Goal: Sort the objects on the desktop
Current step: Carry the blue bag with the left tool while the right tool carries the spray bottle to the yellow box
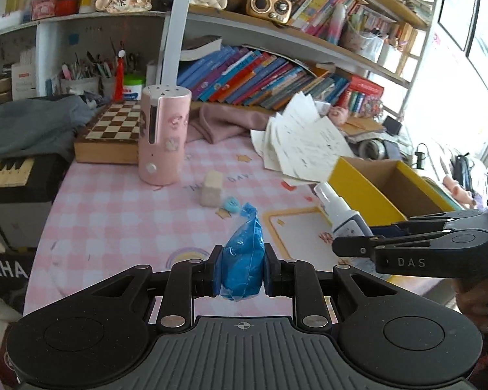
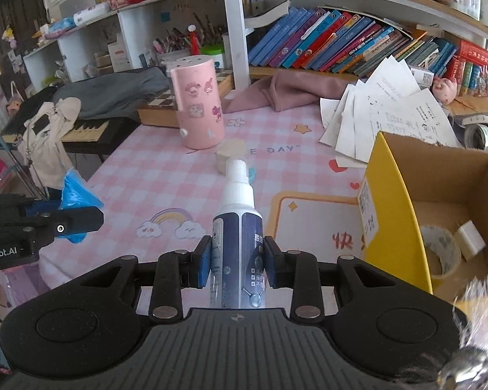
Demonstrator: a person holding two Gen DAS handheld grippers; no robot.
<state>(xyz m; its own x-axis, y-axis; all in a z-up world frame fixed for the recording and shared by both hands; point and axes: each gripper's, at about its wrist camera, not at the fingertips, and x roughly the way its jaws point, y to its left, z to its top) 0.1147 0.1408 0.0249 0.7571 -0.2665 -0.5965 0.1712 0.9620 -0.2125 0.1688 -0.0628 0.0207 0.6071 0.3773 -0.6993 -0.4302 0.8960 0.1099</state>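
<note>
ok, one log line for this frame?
left gripper: shut on blue bag | right gripper: shut on spray bottle | yellow box: tape roll inside

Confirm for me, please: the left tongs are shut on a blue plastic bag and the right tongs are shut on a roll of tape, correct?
Not quite. The left tongs do grip the blue plastic bag, but the right tongs are shut on a white-capped spray bottle, as the right wrist view shows. The roll of tape lies inside the yellow cardboard box.
</note>
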